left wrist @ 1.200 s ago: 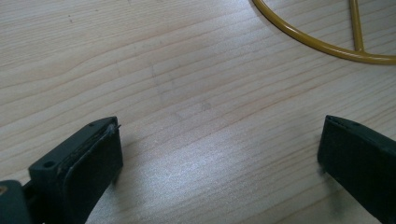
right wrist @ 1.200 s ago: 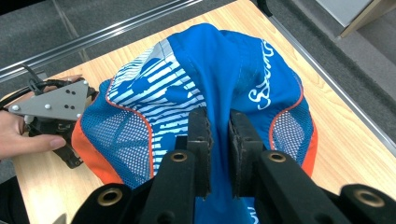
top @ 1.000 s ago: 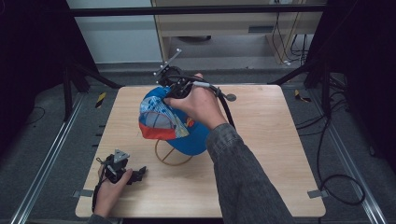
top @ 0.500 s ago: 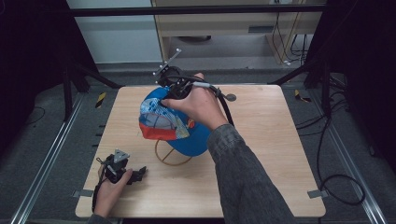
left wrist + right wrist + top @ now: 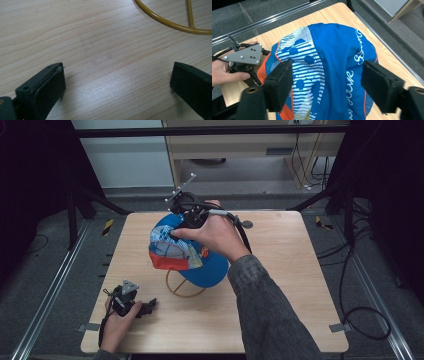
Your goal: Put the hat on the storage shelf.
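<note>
Blue cap [image 5: 200,255] perched on a yellow wire stand [image 5: 184,287] near the middle of the wooden table [image 5: 285,285], brim with an orange edge pointing toward 8 o'clock from the crown. Seen in the right gripper view, crown panel striped white on blue, white lettering down the panel at 3 o'clock. Right gripper [image 5: 327,85] held over the crown from 12 o'clock, jaws spread wide on either side of the fabric, nothing pinched between them; whether the pads touch the cloth cannot be told. Left gripper [image 5: 116,82] low at 7 o'clock of the stand, near the table's near edge, jaws released and wide apart over bare wood, nothing between them. Arc of the stand's yellow ring at 1 o'clock in the left gripper view, well apart from both jaws. Open tabletop at 3 o'clock of the cap, running clear to the right edge; a narrower strip at 9 o'clock toward the left edge. Dark frame rails beyond both side edges.
</note>
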The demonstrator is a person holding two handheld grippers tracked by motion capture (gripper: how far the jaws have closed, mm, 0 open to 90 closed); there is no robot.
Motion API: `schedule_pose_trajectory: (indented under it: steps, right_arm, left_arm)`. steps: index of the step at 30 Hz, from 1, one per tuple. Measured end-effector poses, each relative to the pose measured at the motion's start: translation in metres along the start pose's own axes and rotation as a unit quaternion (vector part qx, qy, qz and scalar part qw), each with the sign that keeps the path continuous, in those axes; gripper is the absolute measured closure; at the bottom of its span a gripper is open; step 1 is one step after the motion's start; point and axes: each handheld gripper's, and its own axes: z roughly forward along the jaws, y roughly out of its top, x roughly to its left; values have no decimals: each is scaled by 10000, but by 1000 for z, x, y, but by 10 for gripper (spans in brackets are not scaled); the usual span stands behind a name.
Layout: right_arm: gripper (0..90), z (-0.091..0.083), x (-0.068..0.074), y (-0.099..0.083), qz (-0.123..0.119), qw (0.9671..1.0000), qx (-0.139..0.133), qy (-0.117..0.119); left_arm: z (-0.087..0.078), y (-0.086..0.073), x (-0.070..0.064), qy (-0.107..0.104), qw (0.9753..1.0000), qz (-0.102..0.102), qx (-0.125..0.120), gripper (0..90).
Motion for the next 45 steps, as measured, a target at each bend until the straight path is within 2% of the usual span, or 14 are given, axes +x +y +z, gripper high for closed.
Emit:
schedule_pose_trajectory:
  steps: [6, 11, 14, 23, 33, 39, 45]
  right_arm:
    - [136, -9, -1, -7, 45, 9997, -214, -117]
    - [78, -19, -5, -15, 135, 9989, -421, -167]
    - [61, -25, -7, -20, 106, 9987, -456, -176]
    - [54, -35, -15, -36, 119, 9983, -550, -138]
    - [48, -35, -15, -40, 75, 9982, -596, -85]
    - [50, -35, -13, -42, -71, 9985, -531, -128]
    - [62, -39, -15, -49, -10, 9981, -592, -157]
  left_arm:
    - [0, 0, 0, -3, 10000, 13, 12, 0]
    - [0, 0, 0, -4, 10000, -8, 1, 0]
    - [0, 0, 0, -2, 10000, 9, 10, 0]
    - [0, 0, 0, -2, 10000, 8, 9, 0]
    - [0, 0, 0, -1, 10000, -4, 1, 0]
    - [0, 0, 0, -2, 10000, 5, 10, 0]
    - [0, 0, 0, -4, 10000, -11, 1, 0]
